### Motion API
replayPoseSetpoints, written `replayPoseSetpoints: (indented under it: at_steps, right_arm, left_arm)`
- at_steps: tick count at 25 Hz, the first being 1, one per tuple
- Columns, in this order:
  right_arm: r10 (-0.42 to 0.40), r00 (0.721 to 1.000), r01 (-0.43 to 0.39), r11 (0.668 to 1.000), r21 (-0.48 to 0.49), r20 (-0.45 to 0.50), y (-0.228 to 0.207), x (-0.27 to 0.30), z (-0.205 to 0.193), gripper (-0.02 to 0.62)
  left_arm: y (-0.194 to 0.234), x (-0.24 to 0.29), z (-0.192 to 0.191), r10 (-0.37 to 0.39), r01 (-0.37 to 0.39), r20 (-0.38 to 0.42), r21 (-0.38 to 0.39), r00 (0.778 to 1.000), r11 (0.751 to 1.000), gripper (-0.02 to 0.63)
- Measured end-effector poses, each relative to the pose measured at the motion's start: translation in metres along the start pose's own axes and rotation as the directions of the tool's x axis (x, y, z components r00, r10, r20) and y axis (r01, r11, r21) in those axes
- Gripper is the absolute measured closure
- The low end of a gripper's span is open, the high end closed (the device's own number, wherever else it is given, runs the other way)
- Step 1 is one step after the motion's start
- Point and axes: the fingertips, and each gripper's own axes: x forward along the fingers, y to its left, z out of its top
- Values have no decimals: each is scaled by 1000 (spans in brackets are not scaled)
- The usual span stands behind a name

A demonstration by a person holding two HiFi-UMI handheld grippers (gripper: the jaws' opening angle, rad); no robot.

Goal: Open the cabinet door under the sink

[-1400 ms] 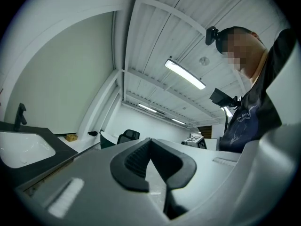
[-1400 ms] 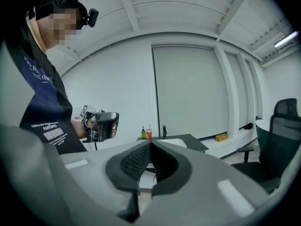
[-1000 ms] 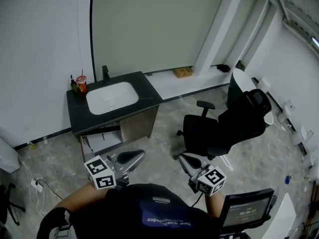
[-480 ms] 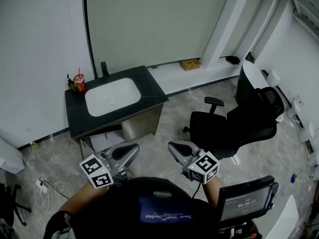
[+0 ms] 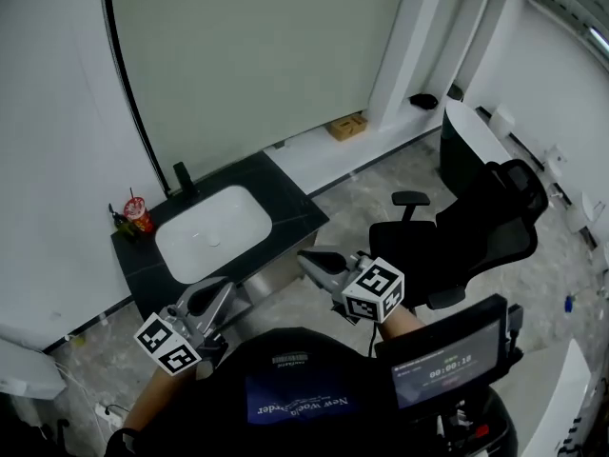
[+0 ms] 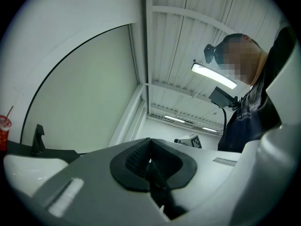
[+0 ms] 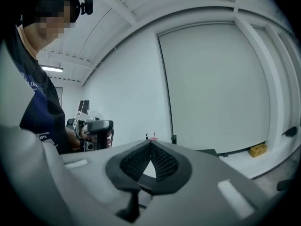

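A: So, what has changed in the head view?

B: The person has come closer. The left gripper (image 5: 217, 290) and the right gripper (image 5: 306, 258) now sit right at the front edge of the dark table (image 5: 290, 198) with the white sink (image 5: 211, 234). A second ago, bare floor lay between them and it. The table has also slid lower and leftward in the view.

A: Is there room to move?

B: Grey floor (image 5: 376, 184) lies open to the right as far as the black office chair (image 5: 471, 231), which stands near the right gripper. A red cup (image 5: 136, 213) and a black faucet (image 5: 181, 176) stand along the table's back edge by the wall.

A: And the cabinet?

B: The cabinet (image 5: 269, 276) is under the table, between the two grippers. Only a brownish sliver of its front shows, so I cannot tell whether it is open.

A: What about the left gripper view?

B: Its jaws are together with nothing between them. Beyond them are the faucet, the cup at the left edge and the sink's white rim. The right gripper shows farther off.

A: And the right gripper view?

B: Its jaws are closed on nothing, the pads meeting at the tip. The cup and faucet peek above them, the left gripper is at the left, and a cardboard box (image 7: 257, 149) is far right.
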Motion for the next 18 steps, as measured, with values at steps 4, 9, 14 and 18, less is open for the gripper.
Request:
replayPoseSetpoints:
  at_steps: [4,9,14,18]
  right_arm:
    - [83,996,-83,996,20,-34,-11,57,0,594]
    - [206,978,-205,978,40,-30,-29,120,10,594]
    - [358,933,-358,934,7,-25,-53,192,24,595]
    - [491,869,-493,870,-19,-58,-75,244,33,595]
  left_arm:
    - [50,-13,11,70,-70,13,-1,997,998,606]
    - [96,-34,22,207,-207,39,7,978,978,606]
    - [142,-43,34,371,-374,80,35,925,927,606]
    - [180,-36,50,496,-507,151,44,855,861,606]
